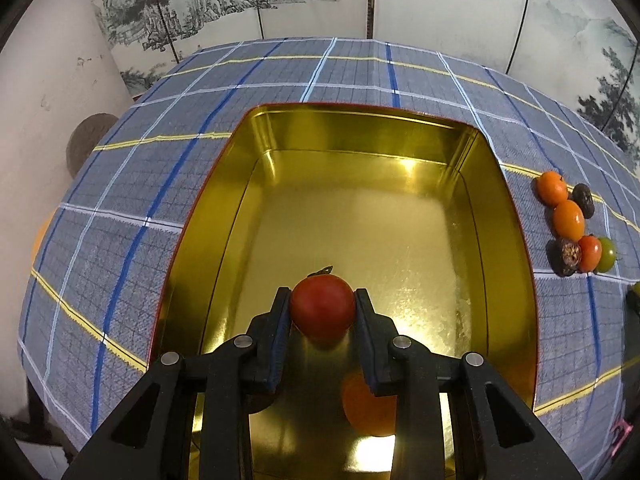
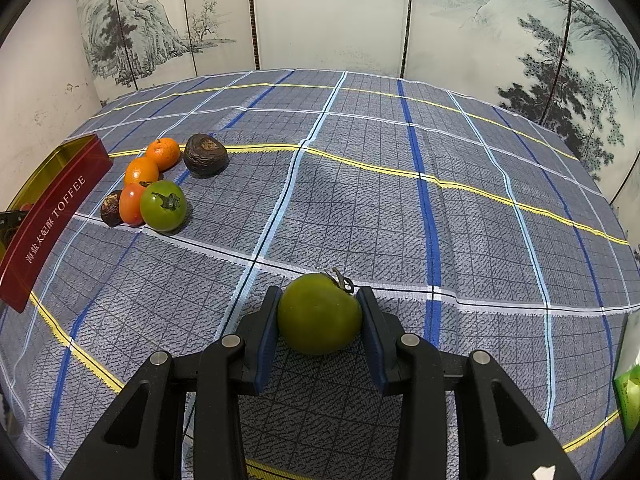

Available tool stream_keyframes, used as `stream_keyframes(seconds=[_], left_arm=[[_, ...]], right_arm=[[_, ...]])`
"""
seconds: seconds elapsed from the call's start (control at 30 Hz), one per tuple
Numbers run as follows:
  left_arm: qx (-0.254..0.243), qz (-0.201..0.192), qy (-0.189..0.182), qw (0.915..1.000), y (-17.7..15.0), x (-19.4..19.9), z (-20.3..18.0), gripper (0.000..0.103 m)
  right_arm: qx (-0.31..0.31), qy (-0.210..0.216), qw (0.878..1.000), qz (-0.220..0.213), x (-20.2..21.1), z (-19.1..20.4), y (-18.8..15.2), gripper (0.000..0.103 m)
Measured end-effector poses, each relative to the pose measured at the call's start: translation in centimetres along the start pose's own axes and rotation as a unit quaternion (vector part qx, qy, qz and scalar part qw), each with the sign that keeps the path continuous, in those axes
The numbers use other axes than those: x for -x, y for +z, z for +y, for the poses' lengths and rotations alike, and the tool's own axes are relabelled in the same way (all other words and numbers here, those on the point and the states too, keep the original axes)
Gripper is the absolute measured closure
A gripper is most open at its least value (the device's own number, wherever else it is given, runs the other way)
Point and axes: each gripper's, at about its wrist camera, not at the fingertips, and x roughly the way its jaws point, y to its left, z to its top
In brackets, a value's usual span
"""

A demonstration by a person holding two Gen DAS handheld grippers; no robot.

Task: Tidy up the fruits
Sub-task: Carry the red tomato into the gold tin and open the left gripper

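My left gripper (image 1: 322, 307) is shut on a red tomato (image 1: 322, 312) and holds it over the near end of a gold tin (image 1: 360, 136). An orange fruit (image 1: 368, 412) lies in the tin under the fingers. My right gripper (image 2: 319, 312) is shut on a green tomato (image 2: 319, 314) just above the checked cloth. A cluster of fruit lies beside the tin: two mandarins (image 2: 163, 153), a second green tomato (image 2: 163, 205), a small red tomato (image 2: 130, 204) and two dark wrinkled fruits (image 2: 205, 154). The cluster also shows in the left wrist view (image 1: 568, 220).
The tin's red side reads TOFFEE (image 2: 52, 216) at the left of the right wrist view. A blue checked cloth (image 2: 400, 200) covers the table. A painted folding screen (image 2: 340, 12) stands behind. A green packet (image 2: 628, 396) sits at the right edge.
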Motion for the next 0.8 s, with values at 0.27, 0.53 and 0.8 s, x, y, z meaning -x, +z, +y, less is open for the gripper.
stream_keyframes(seconds=[0.27, 0.53, 0.8], left_arm=[[0.003, 0.003, 0.000, 1.0000, -0.42, -0.31, 0.09, 0.071], [0.006, 0.002, -0.001, 1.0000, -0.50, -0.24, 0.21, 0.071], [0.003, 0.001, -0.002, 1.0000, -0.65, 0.11, 0.03, 0.070]], right_arm=[[0.000, 0.000, 1.000, 0.000, 0.00, 0.01, -0.01, 0.067], [0.000, 0.000, 1.000, 0.000, 0.01, 0.02, -0.01, 0.067], [0.000, 0.000, 1.000, 0.000, 0.00, 0.04, 0.00, 0.067]])
